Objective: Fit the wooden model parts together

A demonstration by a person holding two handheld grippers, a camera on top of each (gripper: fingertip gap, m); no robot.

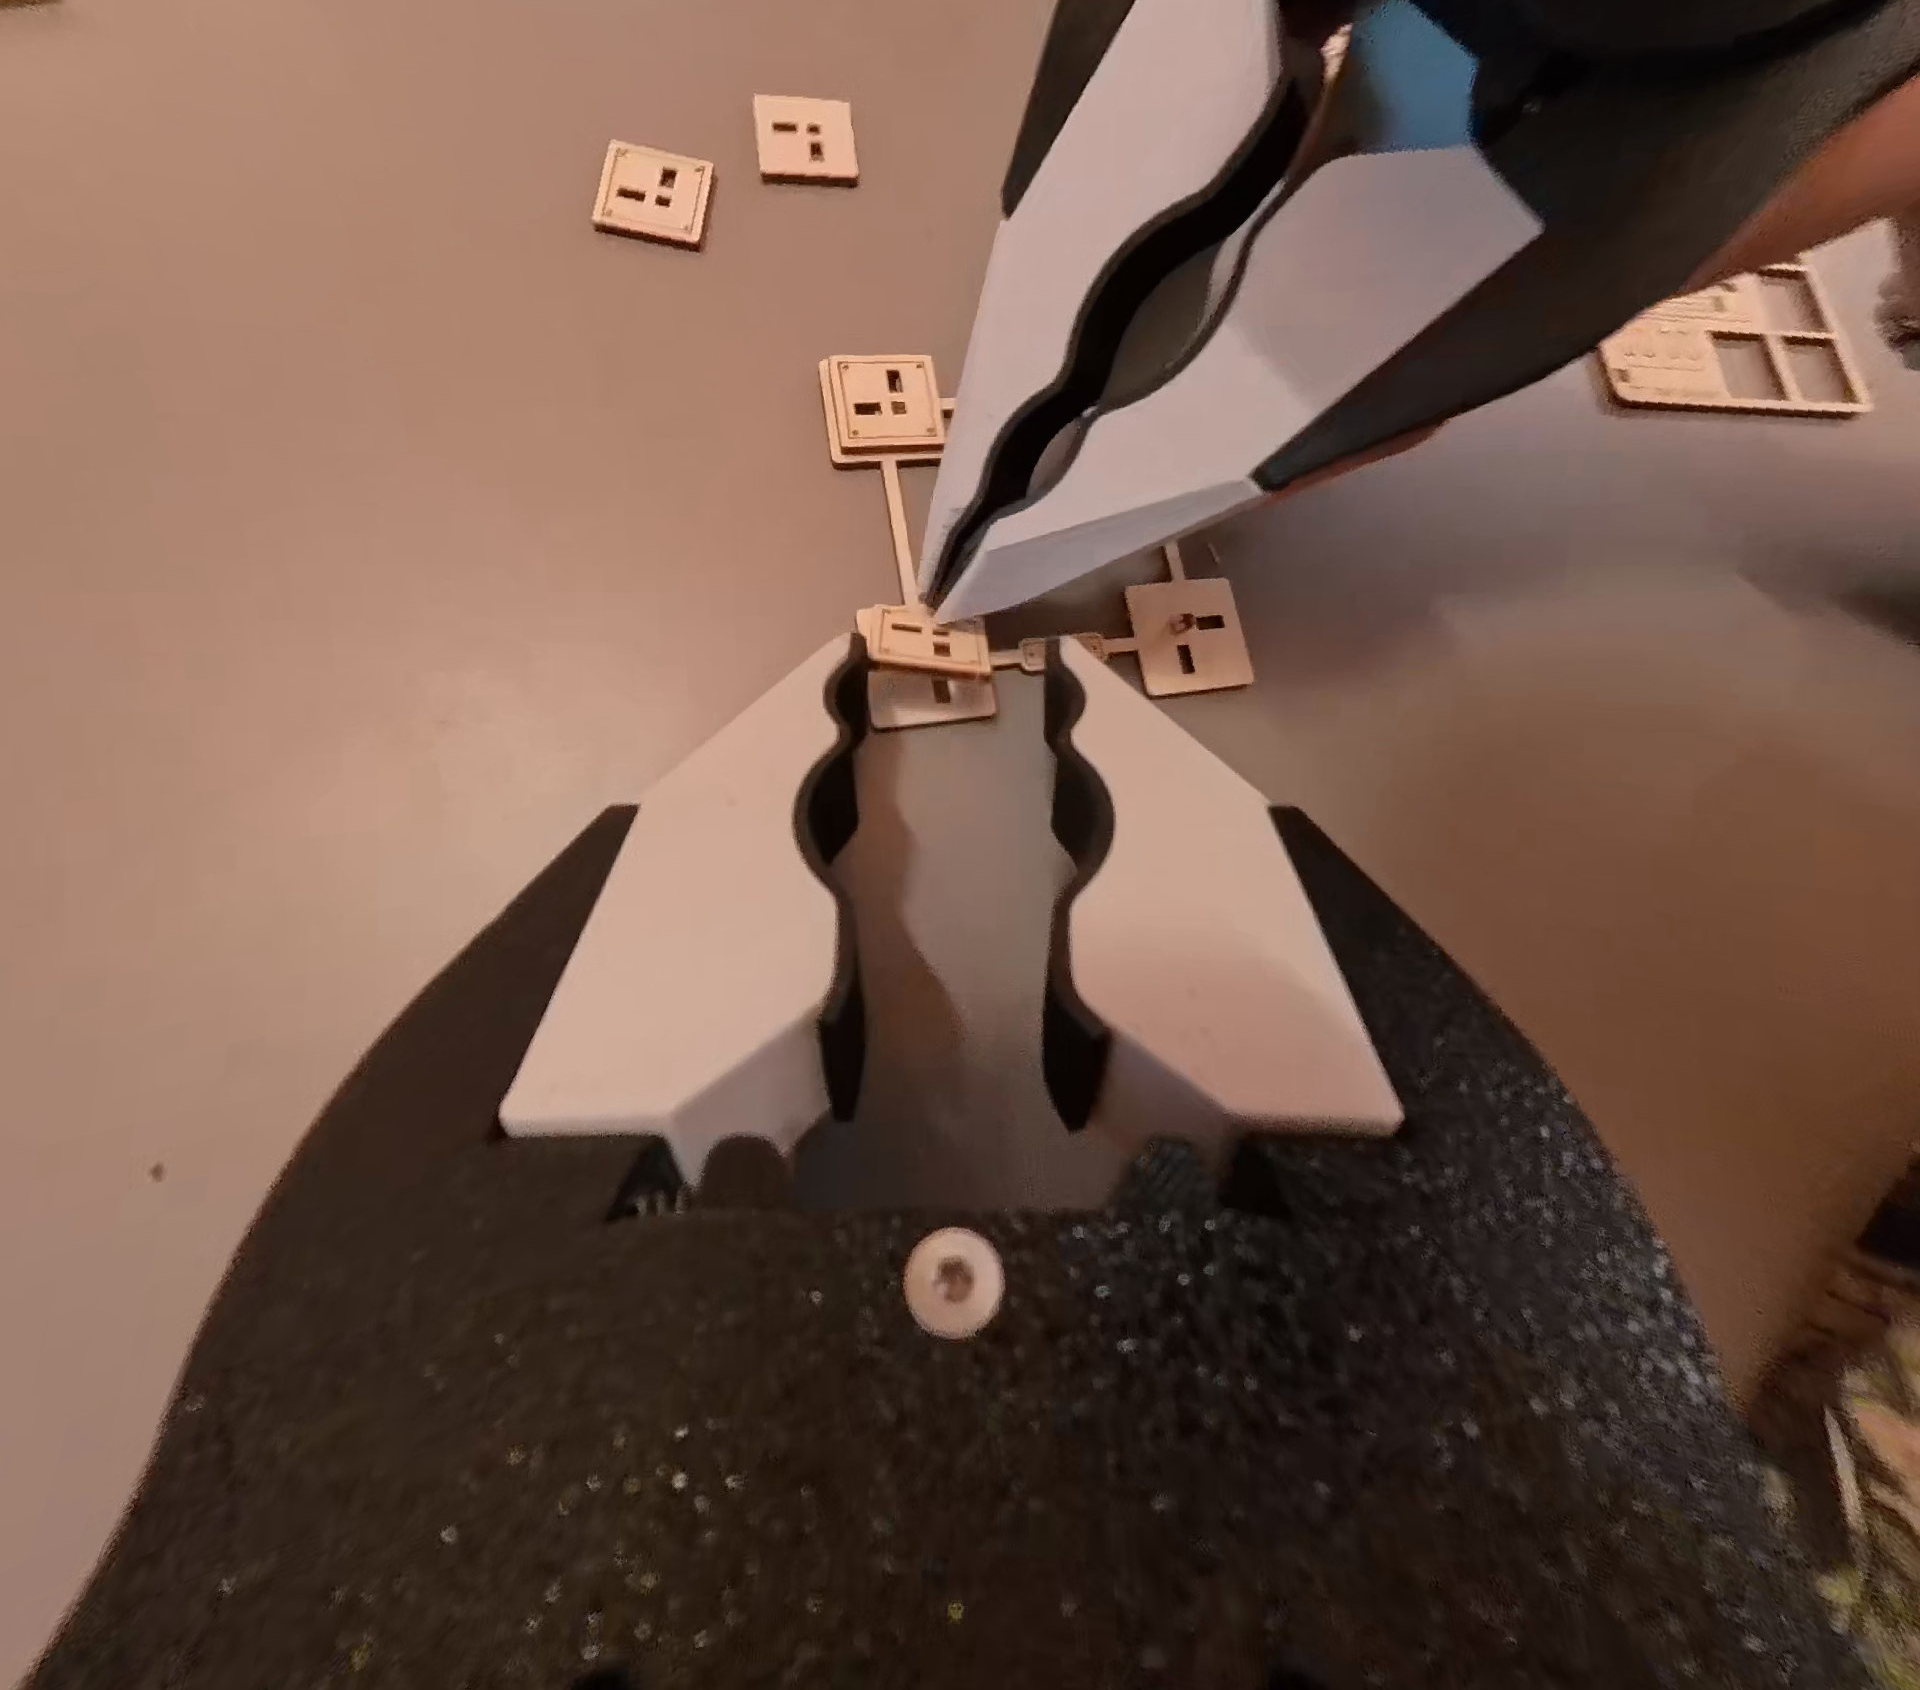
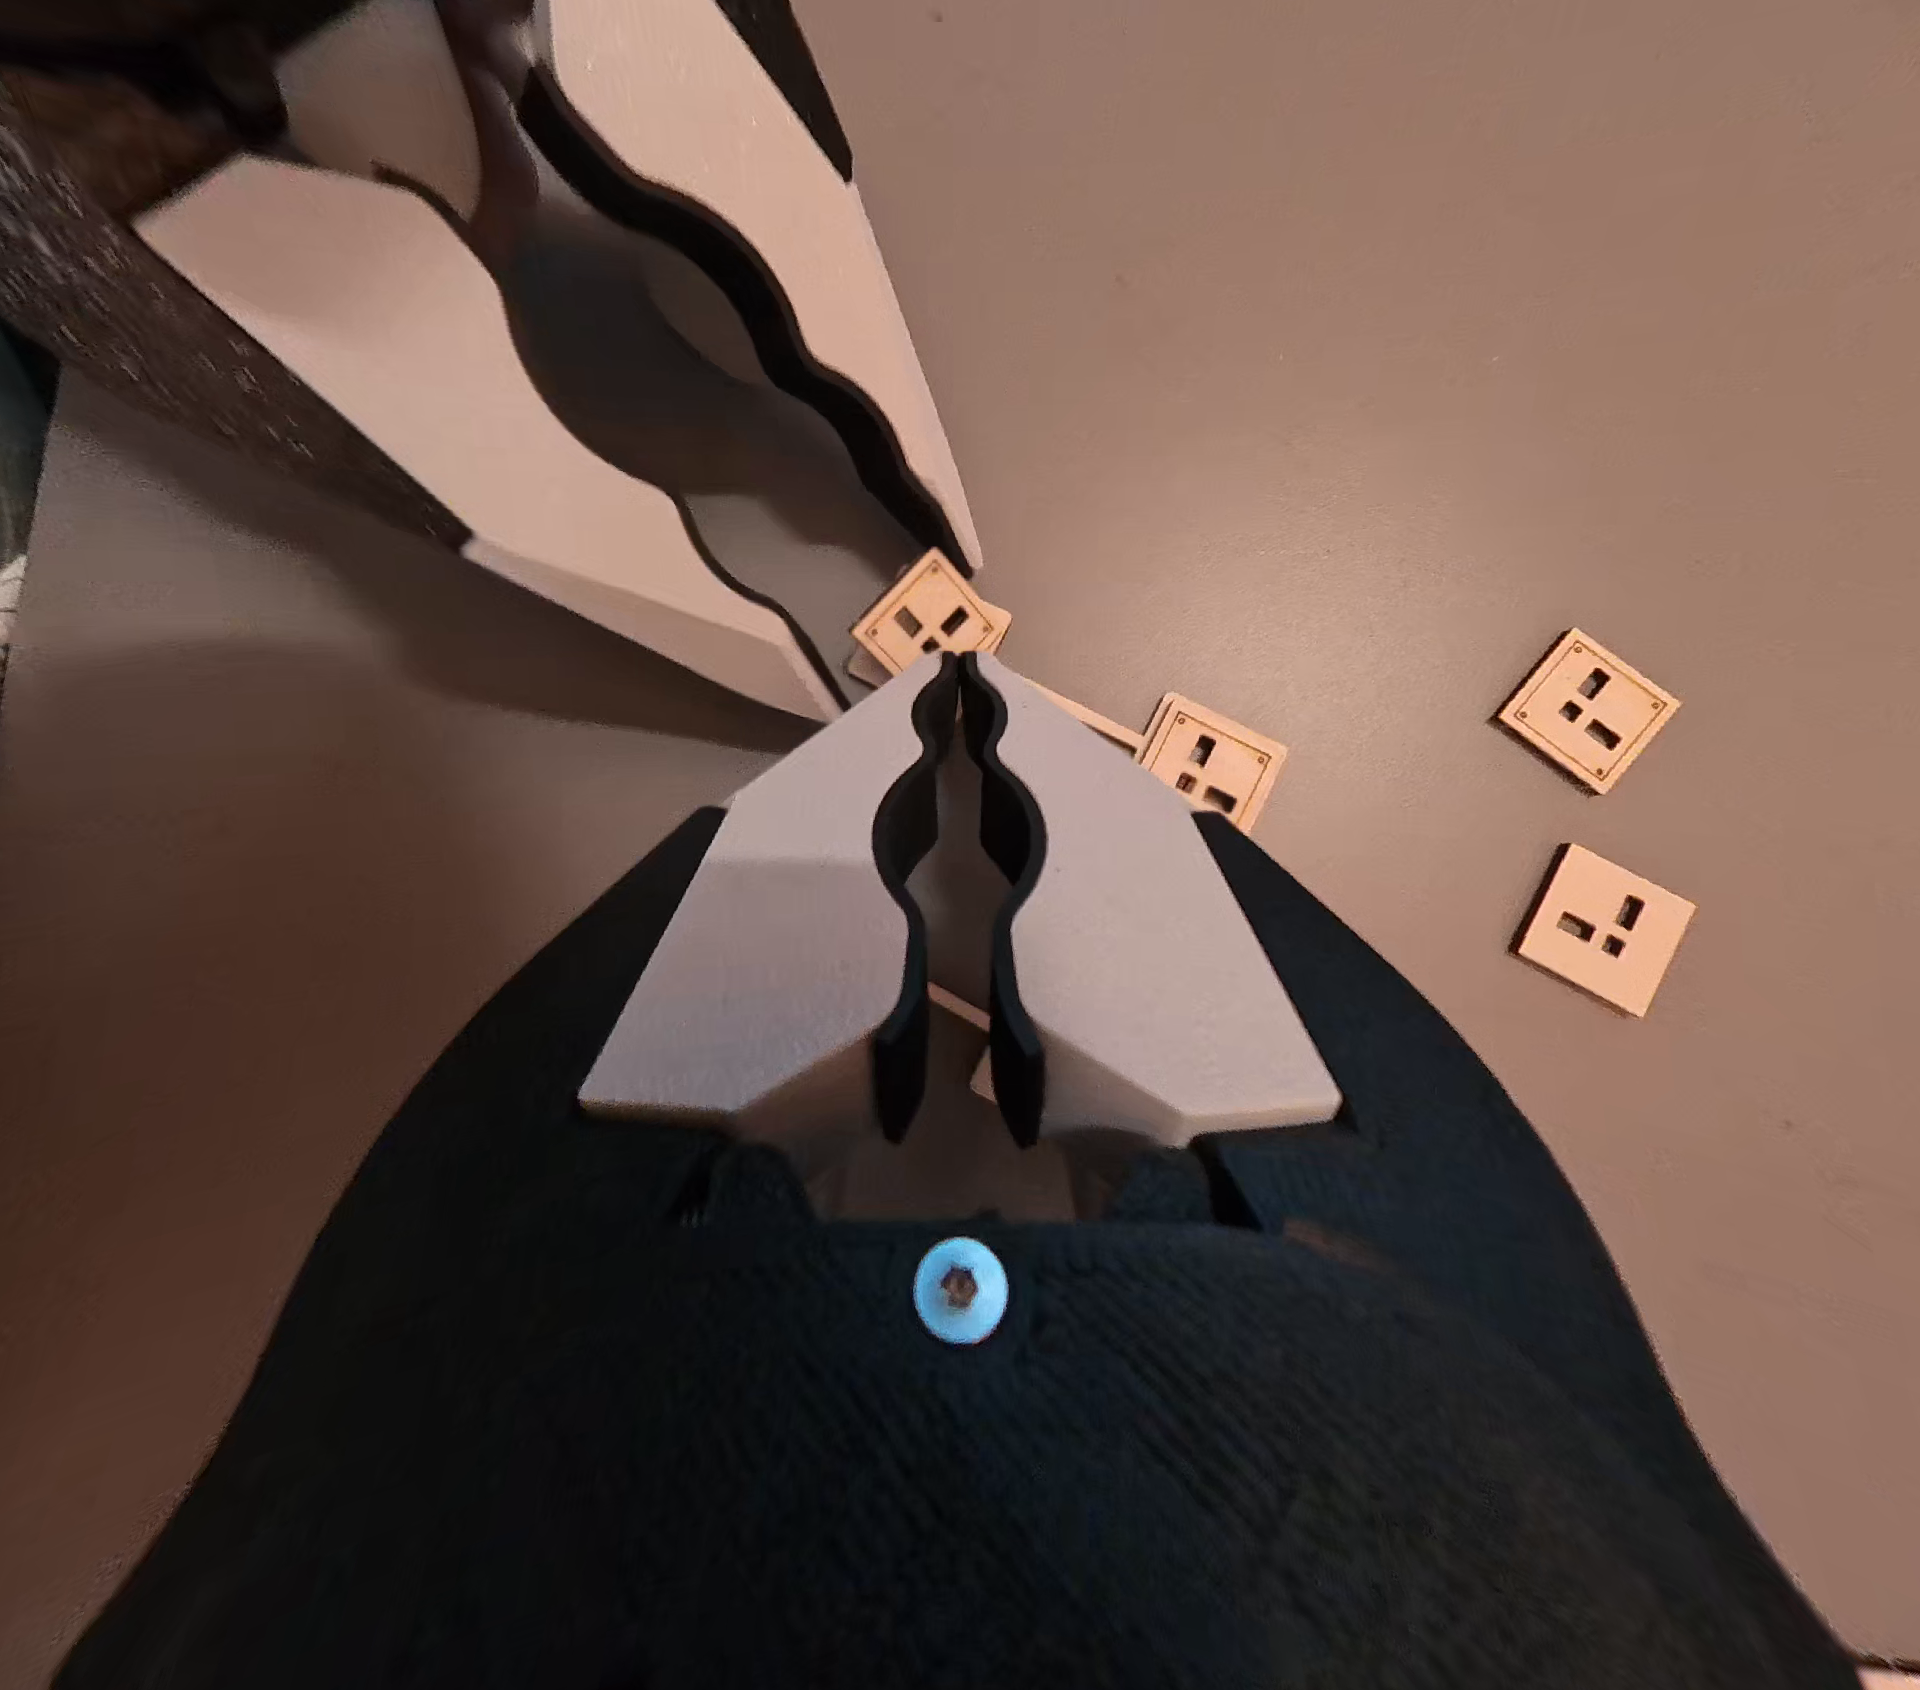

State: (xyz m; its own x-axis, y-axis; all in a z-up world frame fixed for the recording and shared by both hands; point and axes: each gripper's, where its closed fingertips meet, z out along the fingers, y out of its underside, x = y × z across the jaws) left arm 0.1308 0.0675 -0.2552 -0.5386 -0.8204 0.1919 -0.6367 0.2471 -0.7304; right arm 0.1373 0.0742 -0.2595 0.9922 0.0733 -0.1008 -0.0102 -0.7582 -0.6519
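Right gripper [image 2: 958, 666], fingertips together, presses slotted wooden square [image 2: 930, 614]; no legible writing.

My left gripper [image 1: 951, 653] straddles a tile [image 1: 925, 641] stacked on another, my right gripper [image 2: 957, 664] tip touching it from behind; two loose tiles [image 1: 652, 193] lie far left.

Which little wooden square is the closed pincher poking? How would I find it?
Look at the grey table, where the two grippers' tips meet. There the shut right gripper presses on one wooden square, stacked tilted on another piece. The other squares lie flat and untouched.
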